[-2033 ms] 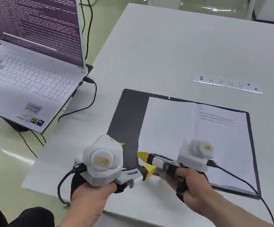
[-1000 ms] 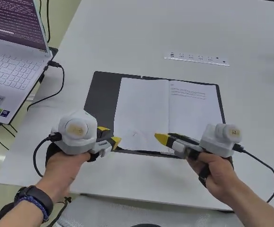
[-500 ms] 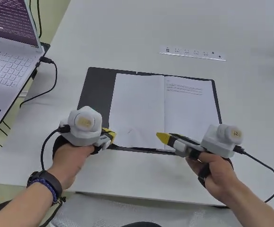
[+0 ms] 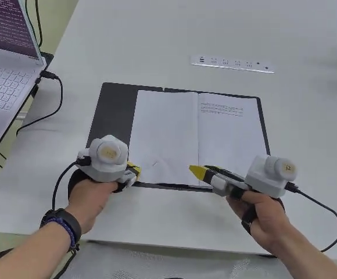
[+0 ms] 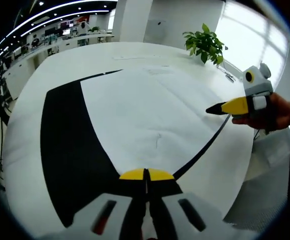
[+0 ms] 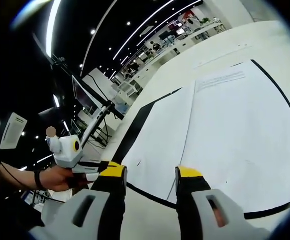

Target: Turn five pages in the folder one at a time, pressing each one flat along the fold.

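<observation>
Now you are holding the left hand-held gripper (image 4: pixel 132 170) over the near left corner of the open folder (image 4: pixel 113 116), which is lying flat on the white bench (image 4: pixel 157 35) in front of you. Its yellow-tipped jaws are pressing together, tip to tip, on nothing. The right hand-held gripper (image 4: pixel 196 171) is pointing leftward at the folder's near edge, close to the fold (image 4: pixel 197 133). Its jaws are standing somewhat apart and are carrying nothing.

No page is being lifted yet. To do the turn well, you are probably wanting the right jaws at the outer near corner of the right page (image 4: pixel 229 136), catching a single sheet only. The closed left tips are looking well suited for running along the fold once the sheet is lying over.

Inside its black cover the folder is holding white sheets. The left page (image 4: pixel 162 133) is showing blank, and the right page is carrying a few printed lines near its top. A laptop (image 4: pixel 0 87) is sitting off to the left, and a socket strip (image 4: pixel 232 64) is lying beyond the folder.
</observation>
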